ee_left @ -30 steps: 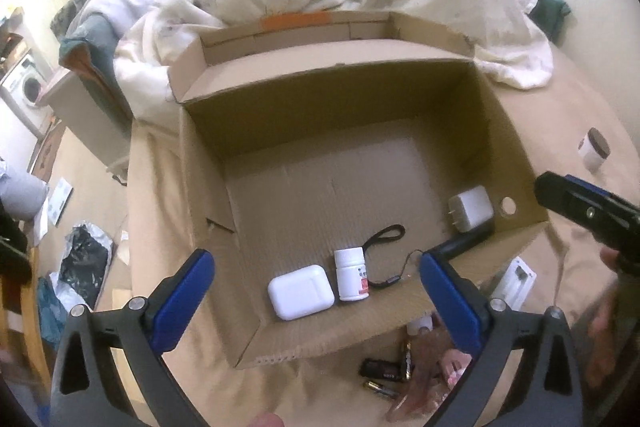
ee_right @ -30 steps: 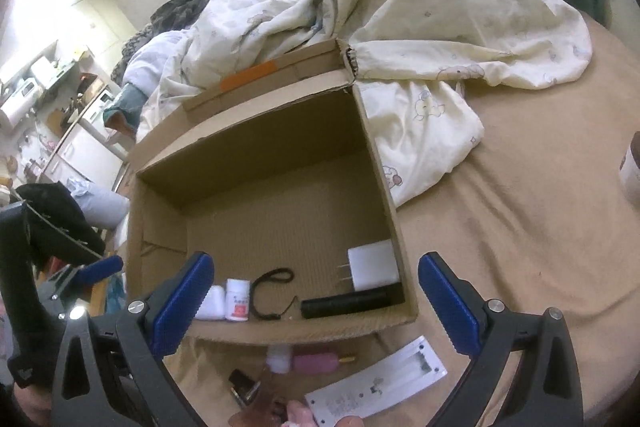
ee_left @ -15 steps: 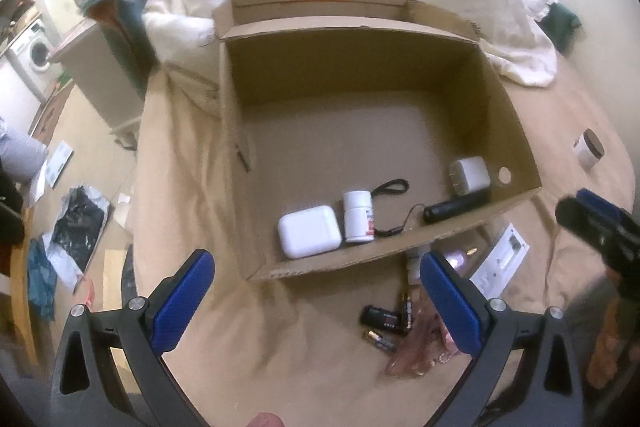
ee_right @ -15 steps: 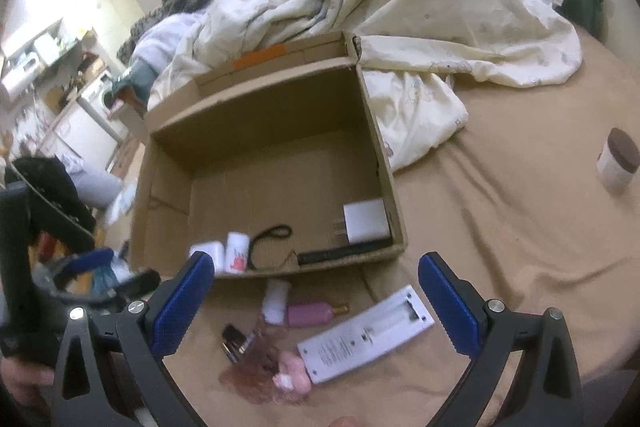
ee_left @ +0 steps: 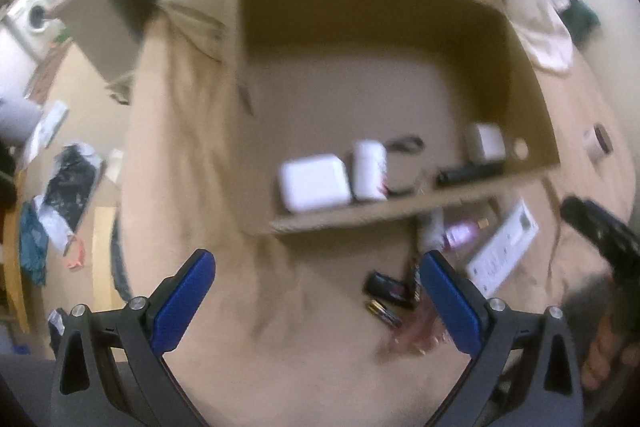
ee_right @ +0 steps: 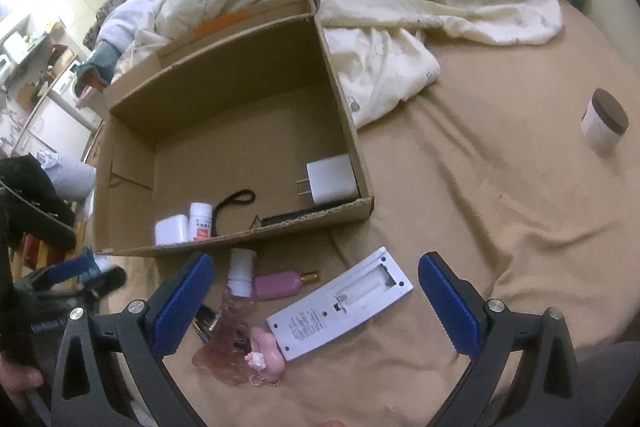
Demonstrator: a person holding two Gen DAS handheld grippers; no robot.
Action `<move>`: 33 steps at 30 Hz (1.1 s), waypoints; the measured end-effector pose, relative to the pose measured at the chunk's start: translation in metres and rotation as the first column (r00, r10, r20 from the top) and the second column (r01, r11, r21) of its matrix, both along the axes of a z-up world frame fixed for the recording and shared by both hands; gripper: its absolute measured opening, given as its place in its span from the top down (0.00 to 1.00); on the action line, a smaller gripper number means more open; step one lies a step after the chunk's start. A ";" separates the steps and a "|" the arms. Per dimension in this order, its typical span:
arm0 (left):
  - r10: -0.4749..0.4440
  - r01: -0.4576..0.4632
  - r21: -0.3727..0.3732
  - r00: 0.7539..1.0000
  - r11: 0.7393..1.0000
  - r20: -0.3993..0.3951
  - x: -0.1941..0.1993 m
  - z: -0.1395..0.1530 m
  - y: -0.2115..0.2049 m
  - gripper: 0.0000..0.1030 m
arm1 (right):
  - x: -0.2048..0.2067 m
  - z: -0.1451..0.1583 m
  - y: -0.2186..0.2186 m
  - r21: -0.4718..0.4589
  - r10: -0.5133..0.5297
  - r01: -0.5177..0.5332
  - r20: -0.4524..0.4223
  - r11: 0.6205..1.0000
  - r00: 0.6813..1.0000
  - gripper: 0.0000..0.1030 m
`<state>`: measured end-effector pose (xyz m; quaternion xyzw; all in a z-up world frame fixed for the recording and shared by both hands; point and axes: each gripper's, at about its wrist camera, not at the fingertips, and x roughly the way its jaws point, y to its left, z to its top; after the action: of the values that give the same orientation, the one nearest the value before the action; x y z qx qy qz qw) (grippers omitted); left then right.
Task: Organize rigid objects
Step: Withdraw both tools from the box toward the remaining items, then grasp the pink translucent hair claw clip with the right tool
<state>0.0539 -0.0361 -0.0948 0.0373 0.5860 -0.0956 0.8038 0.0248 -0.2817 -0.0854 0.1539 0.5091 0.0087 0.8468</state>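
Left wrist: I've pulled my left gripper [ee_left: 316, 291] back, jaws wide and empty; the cardboard box [ee_left: 400, 215] sits farther off.

Right wrist: my right gripper [ee_right: 316, 291], open and empty, now overlooks the remote [ee_right: 340, 311] near the bed's front edge, the likely next pick.

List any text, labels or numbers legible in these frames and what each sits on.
None reads clearly.
White flat panel: several lines of small print, too small to read.
White pill bottle in the cardboard box: red-marked label, print illegible.
Left gripper: faint pale lettering on its body, blurred.
Left wrist view: motion-blurred throughout, nothing readable.
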 end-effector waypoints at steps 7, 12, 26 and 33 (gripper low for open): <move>-0.071 0.073 0.019 0.995 0.997 -0.072 -0.003 -0.023 -0.024 0.10 | 0.003 -0.003 0.001 0.021 0.017 -0.017 -0.015 1.000 1.000 0.00; 0.027 -0.024 0.062 0.998 0.998 -0.051 0.005 -0.025 -0.008 0.10 | 0.009 -0.037 0.011 0.363 0.155 -0.087 -0.163 0.928 0.974 0.00; 0.140 -0.136 -0.069 0.989 0.988 0.044 0.005 0.013 0.016 0.10 | -0.014 -0.108 0.086 0.423 0.131 0.067 -0.421 0.904 0.897 0.36; 0.128 -0.123 -0.092 0.991 0.988 0.047 0.003 0.023 0.016 0.10 | -0.008 -0.106 0.120 0.200 0.001 0.084 -0.394 0.976 0.919 0.45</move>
<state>0.0565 -0.0205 -0.0718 -0.0329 0.5608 -0.0699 0.8244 0.0164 -0.1615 -0.1917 0.2532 0.6607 0.0141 0.7065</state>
